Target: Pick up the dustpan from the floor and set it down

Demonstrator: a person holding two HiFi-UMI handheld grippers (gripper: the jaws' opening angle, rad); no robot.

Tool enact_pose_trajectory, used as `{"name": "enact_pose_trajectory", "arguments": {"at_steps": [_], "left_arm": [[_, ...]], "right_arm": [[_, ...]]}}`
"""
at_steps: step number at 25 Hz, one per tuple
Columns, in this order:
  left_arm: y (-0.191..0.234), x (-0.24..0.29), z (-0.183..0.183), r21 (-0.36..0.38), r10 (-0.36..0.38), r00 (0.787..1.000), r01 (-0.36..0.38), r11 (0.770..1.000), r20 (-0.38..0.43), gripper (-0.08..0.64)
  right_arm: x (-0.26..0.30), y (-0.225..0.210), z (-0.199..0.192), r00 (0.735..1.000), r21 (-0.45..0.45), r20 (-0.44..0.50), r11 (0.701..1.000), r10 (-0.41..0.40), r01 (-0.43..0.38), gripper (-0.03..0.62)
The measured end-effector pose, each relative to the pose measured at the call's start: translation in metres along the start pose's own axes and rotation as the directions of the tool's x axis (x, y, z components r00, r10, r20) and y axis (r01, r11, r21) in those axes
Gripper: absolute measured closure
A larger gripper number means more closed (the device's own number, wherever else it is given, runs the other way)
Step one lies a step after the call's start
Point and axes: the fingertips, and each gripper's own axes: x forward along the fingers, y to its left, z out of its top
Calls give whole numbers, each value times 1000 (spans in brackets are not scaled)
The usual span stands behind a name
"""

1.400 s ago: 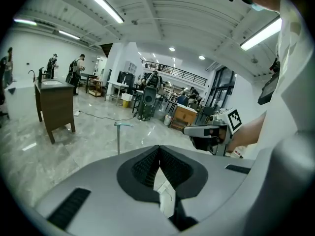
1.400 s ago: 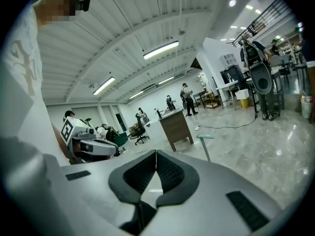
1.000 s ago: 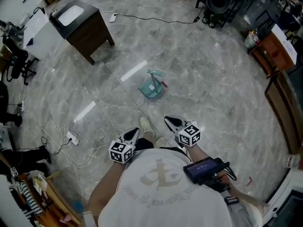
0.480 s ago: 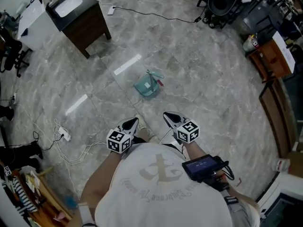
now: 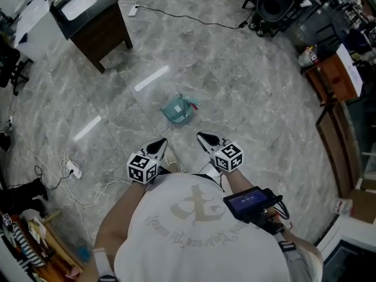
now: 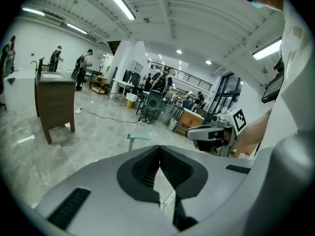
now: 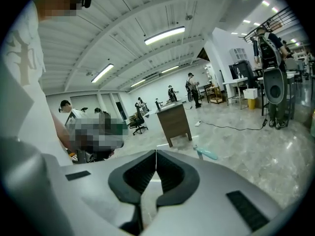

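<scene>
A teal dustpan [image 5: 178,110] lies on the grey marble floor just ahead of me in the head view. Its upright handle [image 6: 136,137] pokes above the jaws in the left gripper view, and the handle [image 7: 205,153] shows likewise in the right gripper view. My left gripper [image 5: 160,145] is held low at the left, its tips short of the dustpan, jaws shut on nothing. My right gripper [image 5: 203,137] hangs beside it at the right, also shut and empty. Neither touches the dustpan.
A dark wooden cabinet [image 5: 94,22] stands at the far left. A power strip with white cables [image 5: 74,170] lies on the floor at the left. A black cable [image 5: 188,17] crosses the far floor. A chair [image 5: 274,4] and wooden furniture [image 5: 329,75] line the right side.
Both grippers and I have advanced toward the dustpan, which now lies closer and lower in the head view. The jaws stayed shut.
</scene>
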Motion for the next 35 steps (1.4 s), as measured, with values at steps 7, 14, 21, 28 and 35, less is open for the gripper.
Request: {"name": "enact_pose_trajectory", "arguments": {"at_steps": [7,14,21,28,35], "left_arm": [[28,12,19,-6,6,1000,-6,1000,7,548],[50,17,39,-6,12,1000,-12,1000,29,548],[74,9,49,-21,26,998,-25,999,52,548],[82,8,58,5,15,998,-16,1000,60,548],[86,-1,63,-5,42,996,-41,999,81,548]], "right_arm": [[23,-24,15,999,-21,-36,1000,-12,11,574],[40,-40,28,998,-27,-45,999,-33,32,574],[54,-55,44,993,-78,-69,993,-91,85,575],[59,-67,53,988,-120,-93,986,-124,113,575],[63,-68,52,982,-165,-123,978,-145,124,574]]}}
